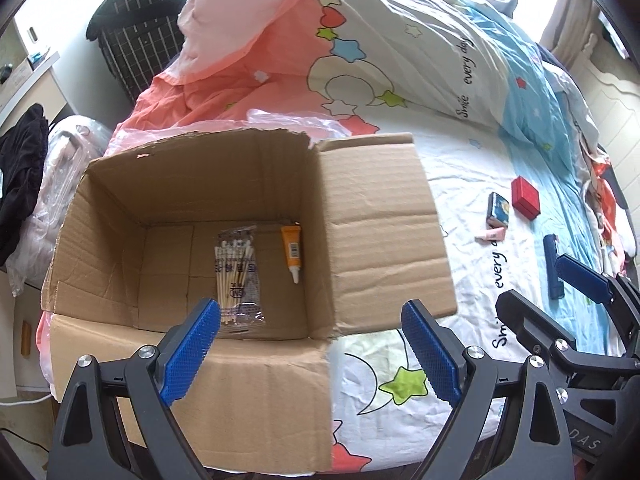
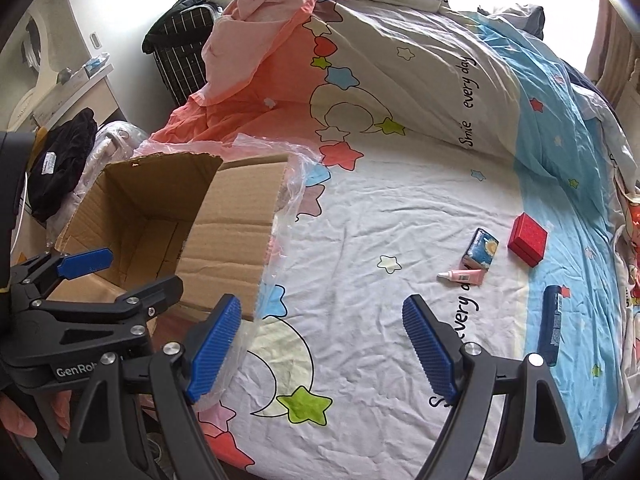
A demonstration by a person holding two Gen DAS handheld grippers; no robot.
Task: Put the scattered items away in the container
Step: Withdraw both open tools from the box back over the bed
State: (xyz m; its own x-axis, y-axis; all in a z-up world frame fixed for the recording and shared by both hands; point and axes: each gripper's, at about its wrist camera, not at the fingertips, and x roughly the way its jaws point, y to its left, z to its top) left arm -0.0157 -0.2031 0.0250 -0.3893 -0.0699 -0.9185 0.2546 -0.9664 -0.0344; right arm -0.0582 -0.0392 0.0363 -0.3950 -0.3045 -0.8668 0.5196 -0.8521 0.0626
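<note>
An open cardboard box (image 1: pixel 380 216) stands at the bed's left edge; it also shows in the right wrist view (image 2: pixel 228 232). Inside lie a bag of cotton swabs (image 1: pixel 238 276) and an orange tube (image 1: pixel 292 252). On the sheet to the right lie a red box (image 2: pixel 527 240), a small blue-and-yellow carton (image 2: pixel 482 249), a pink tube (image 2: pixel 462 277) and a dark blue flat pack (image 2: pixel 550 324). My left gripper (image 1: pixel 316 340) is open and empty above the box's near wall. My right gripper (image 2: pixel 324 344) is open and empty over the sheet, short of the items.
A rumpled star-print duvet (image 2: pixel 400 80) is heaped across the back of the bed. Clear plastic wrap (image 2: pixel 296 184) lies behind the box. A black checked bag (image 1: pixel 140 40), dark clothes (image 1: pixel 20 184) and a bedside cabinet (image 1: pixel 32 80) stand left of the bed.
</note>
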